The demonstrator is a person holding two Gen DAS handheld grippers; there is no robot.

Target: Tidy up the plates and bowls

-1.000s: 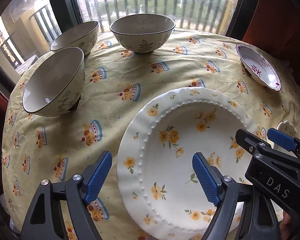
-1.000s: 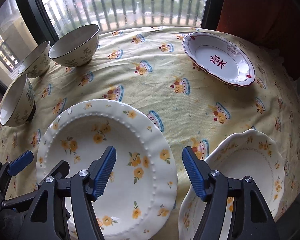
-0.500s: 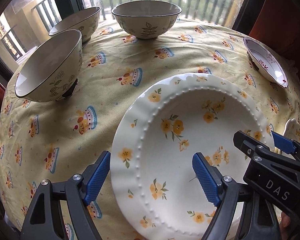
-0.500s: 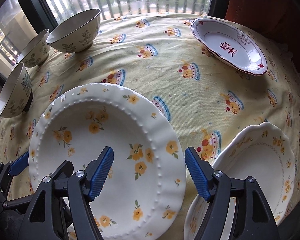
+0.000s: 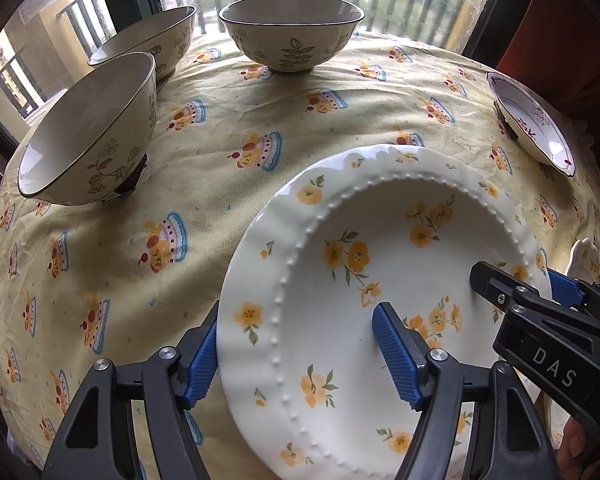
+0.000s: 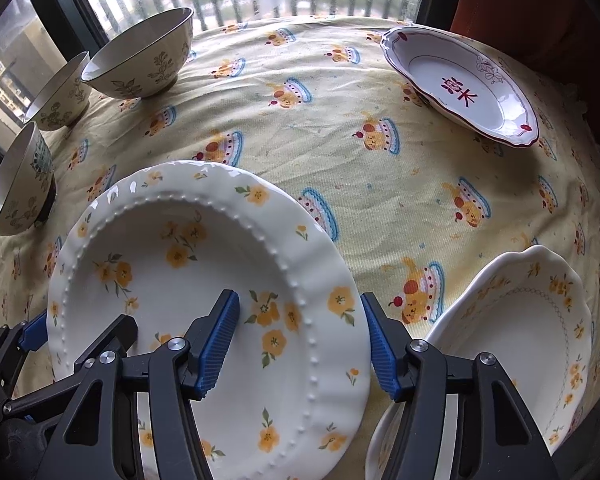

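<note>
A white plate with yellow flowers and a beaded ring (image 5: 380, 264) (image 6: 188, 256) lies on the yellow tablecloth. My left gripper (image 5: 298, 316) straddles its left rim: one pad sits partly hidden outside the edge, the other over the plate's well. My right gripper (image 6: 300, 296) straddles the right rim the same way. Both pairs of jaws are closing with the rim between them, and I see no pad pressing firmly. Each gripper shows in the other's view, the right gripper (image 5: 520, 292) and the left gripper (image 6: 20, 332).
Three leaf-patterned bowls (image 5: 88, 132) (image 5: 148, 48) (image 5: 292, 32) stand at the back left by the window. A red-trimmed dish (image 6: 460, 84) sits at the back right. A scalloped floral plate (image 6: 512, 328) lies just right of my right gripper. Bare tablecloth (image 6: 340, 140) spans the middle.
Both grippers have come in closer over the flower plate and their jaws have narrowed around its rims. The left gripper's outer pad is now partly hidden behind the plate's edge.
</note>
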